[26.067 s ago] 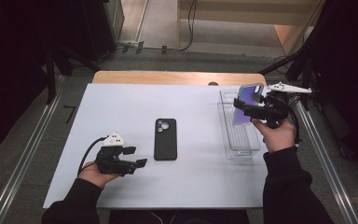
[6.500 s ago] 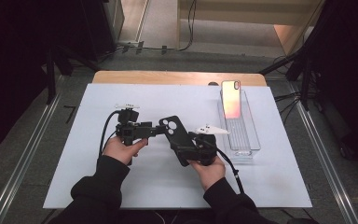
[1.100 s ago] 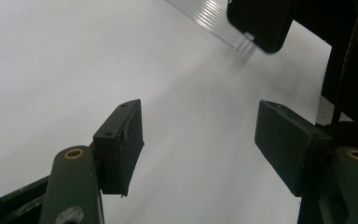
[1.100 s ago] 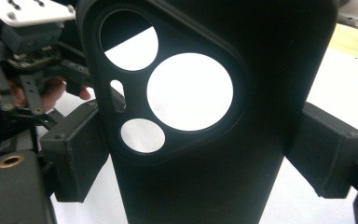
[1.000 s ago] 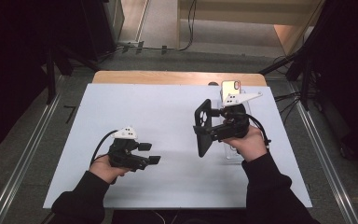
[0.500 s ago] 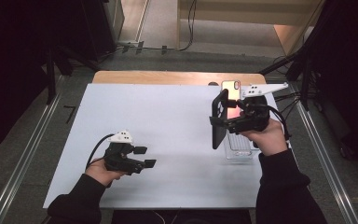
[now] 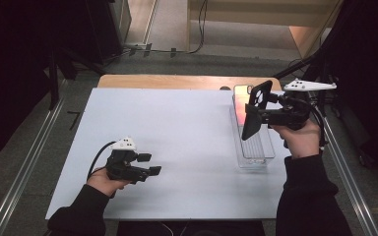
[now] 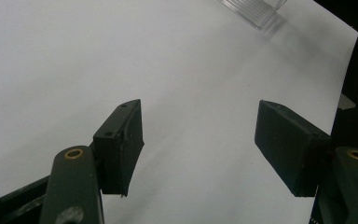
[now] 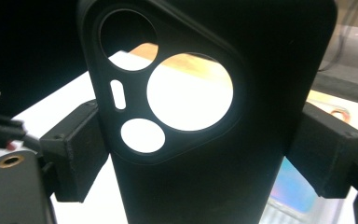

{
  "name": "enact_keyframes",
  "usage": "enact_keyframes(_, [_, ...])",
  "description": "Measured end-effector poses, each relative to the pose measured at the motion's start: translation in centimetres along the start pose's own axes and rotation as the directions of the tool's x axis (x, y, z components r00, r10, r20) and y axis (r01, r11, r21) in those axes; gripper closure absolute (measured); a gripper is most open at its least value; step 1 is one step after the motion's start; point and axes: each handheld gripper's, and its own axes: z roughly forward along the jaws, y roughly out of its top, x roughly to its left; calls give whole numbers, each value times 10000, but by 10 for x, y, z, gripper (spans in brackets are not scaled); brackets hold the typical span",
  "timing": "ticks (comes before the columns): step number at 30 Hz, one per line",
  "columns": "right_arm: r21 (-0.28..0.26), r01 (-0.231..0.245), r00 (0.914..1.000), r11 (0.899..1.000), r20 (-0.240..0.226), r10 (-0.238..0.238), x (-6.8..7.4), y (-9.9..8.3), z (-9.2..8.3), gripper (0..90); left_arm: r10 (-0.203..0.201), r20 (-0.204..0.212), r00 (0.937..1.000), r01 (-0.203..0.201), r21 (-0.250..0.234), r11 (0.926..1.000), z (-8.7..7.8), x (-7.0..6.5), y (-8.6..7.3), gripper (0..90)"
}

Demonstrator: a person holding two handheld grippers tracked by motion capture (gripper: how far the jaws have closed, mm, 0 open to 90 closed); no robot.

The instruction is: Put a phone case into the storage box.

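Black and matte, the phone case (image 7: 254,110) is what I have clamped in my right gripper (image 7: 270,114); the two pads press on its long edges, as the right gripper view (image 9: 205,112) makes plain, with the camera cutouts letting light through. I hold it upright, off the table, over the far right part of the white table top (image 7: 177,142), just above the clear plastic rack (image 7: 253,147). That rack is a long, ribbed tray that runs away from me, and at its far end a phone (image 7: 240,101) with a glowing orange-pink screen stands leaning in it, right behind the case. From above, the case covers part of the phone, so I cannot tell whether the two touch.

My left gripper (image 7: 147,164) sits low over the near left part of the table, well apart from the rack. Its jaws stand partly apart with nothing between them; the left gripper view (image 8: 200,140) shows bare white surface in the gap and a corner of the rack (image 8: 254,10) far off at the top.

A cable (image 7: 98,157) loops from the left gripper back toward my sleeve. Beyond the table's far edge lies a wooden strip (image 7: 177,81), then grey floor with cords (image 7: 197,29). Metal rails (image 7: 24,162) flank the table on both sides.
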Motion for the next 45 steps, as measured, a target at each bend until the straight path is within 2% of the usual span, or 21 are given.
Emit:
enact_keyframes(1, [0,0,10000,10000,0,0,0,0,0,115,0,0,10000,0,0,10000,0,0,0,330])
enact_keyframes(4, [-211,-221,9984,9995,516,232,-7,0,-3,115,-136,-141,9998,134,-112,9998,-2,1,-2,330])
enact_keyframes(6, [-259,-309,9978,9992,580,323,-8,0,-3,115,-161,-169,9997,159,-134,9998,-3,1,-2,330])
enact_keyframes(7, [-393,-473,9947,9981,897,507,-10,-1,-3,115,-169,-207,9996,166,-158,9997,-4,2,-3,330])
enact_keyframes(15, [-859,-862,9794,9926,1752,1002,-16,-4,2,115,-335,-454,9984,321,-314,9990,-9,3,-7,330])
enact_keyframes(23, [-860,-989,9690,9914,2182,1156,-19,-12,17,115,-442,-663,9968,419,-356,9985,-11,6,-12,330])
enact_keyframes(26, [-660,-966,9553,9931,2739,1111,-18,-15,26,115,-531,-682,9963,508,-341,9981,-12,7,-13,330])
enact_keyframes(27, [-596,-939,9535,9938,2816,1070,-19,-17,28,115,-531,-682,9963,508,-341,9981,-12,7,-13,330])
enact_keyframes(29, [-607,-1015,9515,9930,2854,1147,-20,-19,31,116,-537,-679,9962,514,-347,9981,-12,7,-13,330])
enact_keyframes(32, [-657,-1073,9431,9921,3091,1224,-23,-23,35,116,-520,-662,9964,498,-348,9982,-12,7,-13,330])
enact_keyframes(39, [-636,-1504,9320,9866,3238,1629,-37,-34,43,116,-536,-603,9967,516,-335,9981,-11,7,-13,330])
enact_keyframes(40, [-523,-1660,9301,9847,3236,1740,-40,-36,47,116,-540,-593,9968,521,-328,9981,-11,7,-13,330])
enact_keyframes(45, [-267,-1755,9251,9841,3375,1741,-46,-40,60,116,-548,-560,9969,528,-365,9979,-11,7,-13,330])
